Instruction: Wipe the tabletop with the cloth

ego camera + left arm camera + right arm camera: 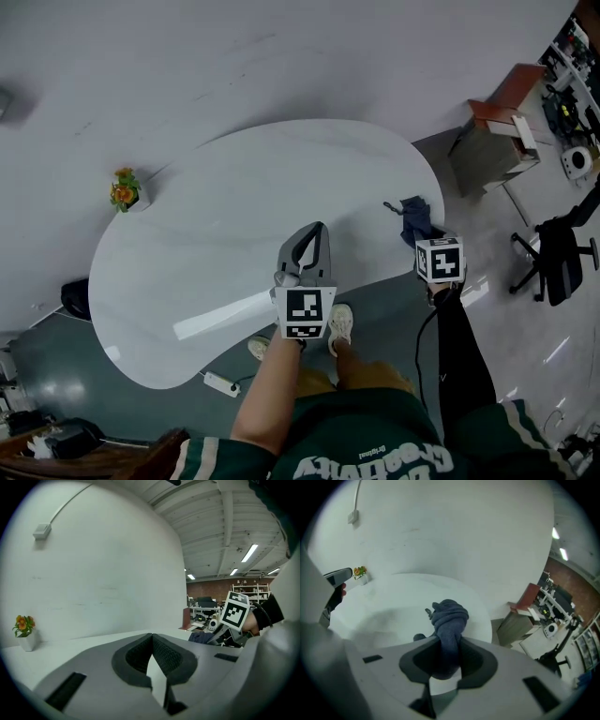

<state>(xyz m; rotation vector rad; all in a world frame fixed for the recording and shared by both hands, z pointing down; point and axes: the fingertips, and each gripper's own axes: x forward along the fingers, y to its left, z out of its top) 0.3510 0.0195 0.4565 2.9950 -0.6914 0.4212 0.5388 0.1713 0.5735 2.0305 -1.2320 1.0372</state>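
The white oval tabletop (216, 234) fills the middle of the head view. A dark blue cloth (415, 218) is bunched at the table's right edge, with my right gripper (420, 236) shut on it. In the right gripper view the cloth (449, 616) sticks out past the jaws in a twisted wad above the tabletop (389, 604). My left gripper (321, 229) hovers over the near edge of the table, its jaws shut with nothing between them (152, 637). The left gripper view also shows the cloth (201, 638) at the right.
A small pot of orange flowers (125, 190) stands at the table's far left edge. A brown cabinet (495, 141) and a black office chair (558, 253) stand to the right of the table. A white power strip (220, 382) lies on the floor near the person's feet.
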